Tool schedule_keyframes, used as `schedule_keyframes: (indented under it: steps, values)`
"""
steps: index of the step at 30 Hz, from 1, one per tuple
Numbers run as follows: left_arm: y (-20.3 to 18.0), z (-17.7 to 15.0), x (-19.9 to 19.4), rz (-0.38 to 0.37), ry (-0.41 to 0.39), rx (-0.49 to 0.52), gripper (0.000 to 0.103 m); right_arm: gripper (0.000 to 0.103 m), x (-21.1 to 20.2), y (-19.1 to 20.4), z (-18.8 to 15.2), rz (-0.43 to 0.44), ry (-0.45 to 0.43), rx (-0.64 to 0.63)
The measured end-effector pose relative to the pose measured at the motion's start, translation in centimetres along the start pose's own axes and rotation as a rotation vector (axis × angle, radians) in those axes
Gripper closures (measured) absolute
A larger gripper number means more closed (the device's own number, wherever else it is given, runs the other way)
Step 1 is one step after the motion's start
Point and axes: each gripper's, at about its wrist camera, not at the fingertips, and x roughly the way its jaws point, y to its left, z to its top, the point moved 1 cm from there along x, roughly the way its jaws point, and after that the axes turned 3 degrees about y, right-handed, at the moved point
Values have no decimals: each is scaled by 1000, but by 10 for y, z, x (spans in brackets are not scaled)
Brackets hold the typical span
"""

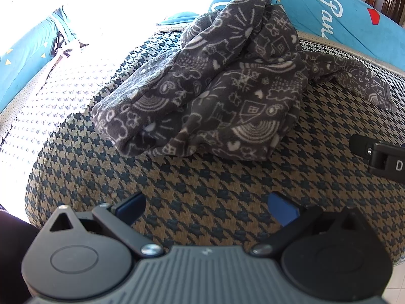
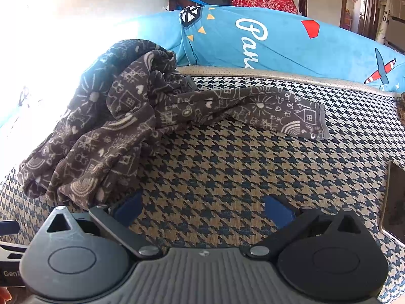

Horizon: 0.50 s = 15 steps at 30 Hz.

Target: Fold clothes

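Fold not begun, by the look of it. The grey printed garment point(image 1: 202, 81) lies in a crumpled heap on the houndstooth cover point(image 1: 215, 185) — bunched high at the back, lower edge rolled under, no flat panel or clean crease anywhere. One sleeve point(image 2: 265, 109) trails out flat to the right across the cover, cuff end free. Rest of the shape cannot be made out; a second sleeve is not visible.

Left gripper point(image 1: 206, 209): jaws spread wide, nothing between the blue pads point(image 1: 131, 204), only bare cover. It sits short of the heap's near edge, apart from it.

Right gripper point(image 2: 201, 209): also wide, empty. The heap's near corner lies just beside its left finger — touching or not, cannot tell. In the left wrist view, part of the right gripper shows at the right edge.

Behind the heap, a blue cushion point(image 2: 253, 40) with white lettering runs along the back. Strong glare at left washes out that side. A dark flat object point(image 2: 395, 202) sits at the right edge, unidentifiable.

Judged left to do: everything — take hold, spread the garment flat, bring the sleeves in, fold the body over. The loose sleeve looks the easiest first hold for the right side.
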Motion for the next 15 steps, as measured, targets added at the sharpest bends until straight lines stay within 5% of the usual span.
schedule_keyframes:
  steps: [15]
  values:
    - [2,-2,-1,2,1,-4,0,0,0,1,0,-5,2,-6]
